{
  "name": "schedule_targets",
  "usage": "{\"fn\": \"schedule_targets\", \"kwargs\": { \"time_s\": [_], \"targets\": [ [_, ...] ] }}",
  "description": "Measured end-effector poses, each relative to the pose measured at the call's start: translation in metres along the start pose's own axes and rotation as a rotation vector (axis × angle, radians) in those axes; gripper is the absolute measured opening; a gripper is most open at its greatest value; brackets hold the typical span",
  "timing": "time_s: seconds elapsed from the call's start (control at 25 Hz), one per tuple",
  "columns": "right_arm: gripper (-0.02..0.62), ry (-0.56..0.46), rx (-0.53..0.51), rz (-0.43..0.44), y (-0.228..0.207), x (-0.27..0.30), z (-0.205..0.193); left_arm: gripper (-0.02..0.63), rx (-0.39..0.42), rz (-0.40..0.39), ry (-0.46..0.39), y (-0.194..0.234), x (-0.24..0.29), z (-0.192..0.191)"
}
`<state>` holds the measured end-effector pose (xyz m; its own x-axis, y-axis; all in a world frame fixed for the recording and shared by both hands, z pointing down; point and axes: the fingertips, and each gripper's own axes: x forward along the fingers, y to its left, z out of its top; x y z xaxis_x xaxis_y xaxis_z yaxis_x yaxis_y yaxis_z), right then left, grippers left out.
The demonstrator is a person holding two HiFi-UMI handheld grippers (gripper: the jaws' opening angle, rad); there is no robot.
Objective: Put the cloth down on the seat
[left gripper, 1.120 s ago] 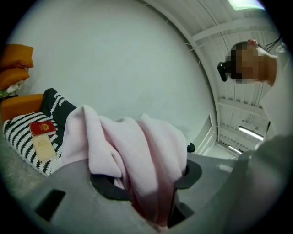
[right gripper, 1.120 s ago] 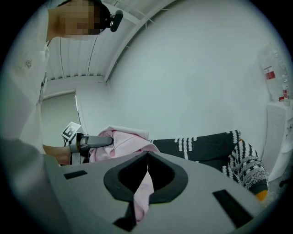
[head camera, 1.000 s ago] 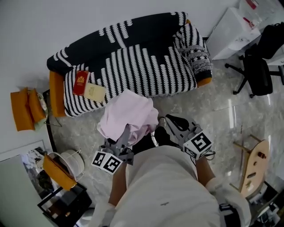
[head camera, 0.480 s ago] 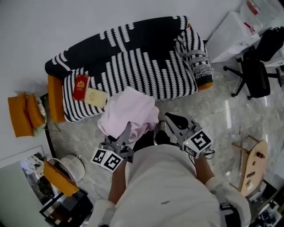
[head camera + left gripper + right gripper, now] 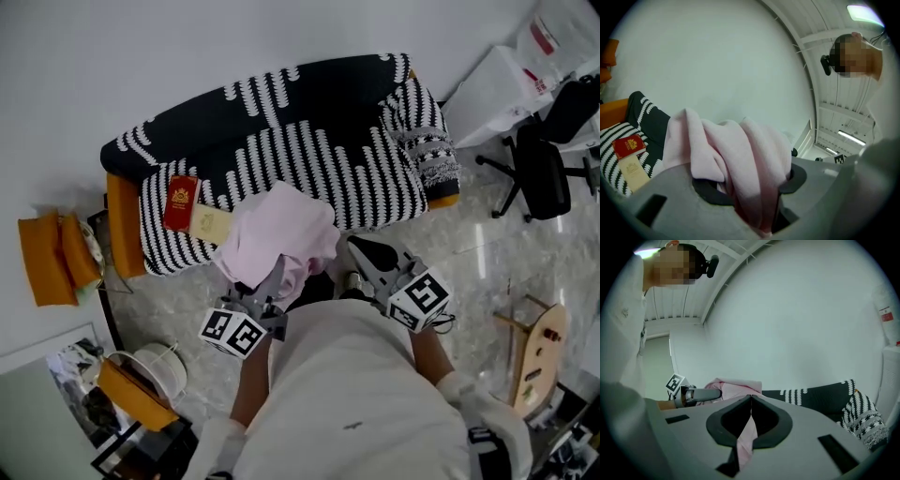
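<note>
A pale pink cloth (image 5: pixel 281 234) hangs bunched in the air over the front edge of the sofa seat (image 5: pixel 375 178), which has a black-and-white striped cover. My left gripper (image 5: pixel 275 278) is shut on a thick fold of the cloth (image 5: pixel 736 154), which fills the gap between its jaws. My right gripper (image 5: pixel 356 248) is shut on a thin edge of the cloth (image 5: pixel 747 437), a narrow strip pinched between its closed jaws. In the right gripper view the left gripper (image 5: pixel 701 394) shows with the pink bundle behind it.
A red booklet (image 5: pixel 180 202) and a cream card (image 5: pixel 211 223) lie on the seat's left end. A patterned cushion (image 5: pixel 427 122) sits at its right end. Orange cushions (image 5: pixel 52 258) lie on the floor at left, an office chair (image 5: pixel 544 169) and white bags (image 5: pixel 506 80) stand at right.
Both grippers have edged forward with the cloth, which now overlaps the seat's front edge a little more. The grips are unchanged.
</note>
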<state>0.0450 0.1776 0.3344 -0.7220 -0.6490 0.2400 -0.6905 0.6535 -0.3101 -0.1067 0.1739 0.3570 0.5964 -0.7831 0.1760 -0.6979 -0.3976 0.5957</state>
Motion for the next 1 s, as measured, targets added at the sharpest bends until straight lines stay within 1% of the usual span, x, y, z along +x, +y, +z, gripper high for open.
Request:
{"fn": "schedule_targets", "kwargs": {
  "time_s": [0.2,0.4,0.76,1.0],
  "targets": [
    [0.009,0.000,-0.006,-0.042,-0.005,0.028,0.007,0.212,-0.001,-0.016,0.002,0.028,0.009,0.019],
    [0.009,0.005,0.000,-0.078,-0.007,0.048,0.007,0.213,0.006,-0.045,0.013,0.049,0.013,0.029],
    [0.009,0.033,0.028,-0.087,-0.001,0.069,0.003,0.213,-0.002,-0.052,0.046,0.072,0.020,0.037],
    [0.009,0.054,0.046,-0.092,-0.013,0.073,0.001,0.213,-0.044,-0.027,0.077,0.081,0.032,0.033]
  ]
}}
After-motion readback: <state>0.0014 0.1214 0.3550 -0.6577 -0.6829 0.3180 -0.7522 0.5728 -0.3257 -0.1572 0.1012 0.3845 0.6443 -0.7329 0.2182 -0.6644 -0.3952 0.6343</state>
